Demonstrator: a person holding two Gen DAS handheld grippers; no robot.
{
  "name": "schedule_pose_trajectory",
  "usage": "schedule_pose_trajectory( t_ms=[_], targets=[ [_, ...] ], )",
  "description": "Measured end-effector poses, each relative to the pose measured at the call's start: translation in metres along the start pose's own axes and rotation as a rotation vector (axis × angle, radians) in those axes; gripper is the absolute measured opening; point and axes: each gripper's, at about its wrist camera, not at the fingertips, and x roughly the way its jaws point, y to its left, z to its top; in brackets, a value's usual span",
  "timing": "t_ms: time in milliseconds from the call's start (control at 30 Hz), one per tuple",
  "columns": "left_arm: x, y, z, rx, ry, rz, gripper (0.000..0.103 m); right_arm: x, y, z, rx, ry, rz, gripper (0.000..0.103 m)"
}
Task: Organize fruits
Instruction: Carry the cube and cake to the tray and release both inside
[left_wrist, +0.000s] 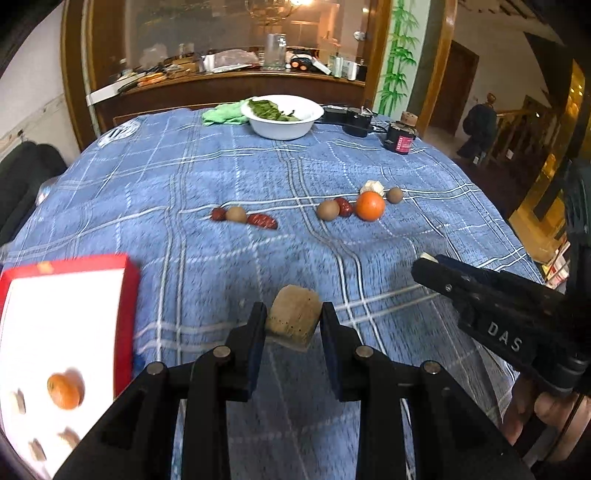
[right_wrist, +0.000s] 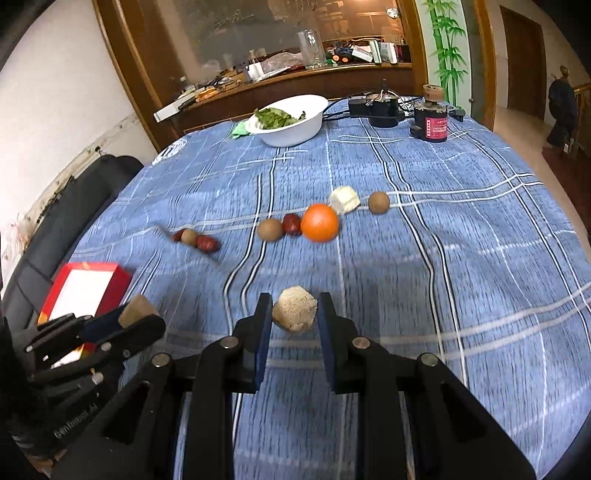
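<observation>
The left gripper (left_wrist: 293, 325) has its jaws clamped on a tan block-shaped piece (left_wrist: 293, 317), held above the blue checked tablecloth (left_wrist: 207, 177); the right gripper (right_wrist: 294, 317) has its jaws pressed against a rounded, grainy beige ball (right_wrist: 294, 310), likewise held over the cloth.

The red box (left_wrist: 127, 306) with its white inside lies just left of the left gripper; within it sit an orange (left_wrist: 65, 390) and a few small brown pieces, too blurred to name.

Beyond the box, toward the middle of the cloth, runs a loose row of fruit; nearest the box's side are two red dates (left_wrist: 261, 220) with a small brown round fruit (left_wrist: 236, 214) between them; farther right of the box lie another brown round fruit (right_wrist: 270, 229), a date (right_wrist: 291, 223) touching it, a second orange (right_wrist: 320, 223) just beside that, a pale lumpy piece (right_wrist: 344, 199) behind the orange, and one more brown round fruit (right_wrist: 379, 202) at the far end.

Well beyond the box, at the far edge of the cloth, stands a white bowl (right_wrist: 295, 129) holding green leaves, with a green cloth (left_wrist: 223, 115) beside it and a dark jar with a red label (right_wrist: 430, 125) to its right.
</observation>
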Motion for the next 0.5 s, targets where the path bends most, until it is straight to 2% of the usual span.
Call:
schedule_pose_trajectory(
  t_ms=[200, 500],
  targets=[
    [-0.022, 0.013, -0.019, -0.05, 0.002, 0.031, 0.028, -0.019, 0.02, -0.019, -0.046, 0.008, 0.014, 0.026],
    [-0.046, 0.043, -0.042, -0.103, -0.012, 0.081, 0.028, -0.025, 0.066, -0.035, -0.122, 0.019, 0.072, 0.026]
  ],
)
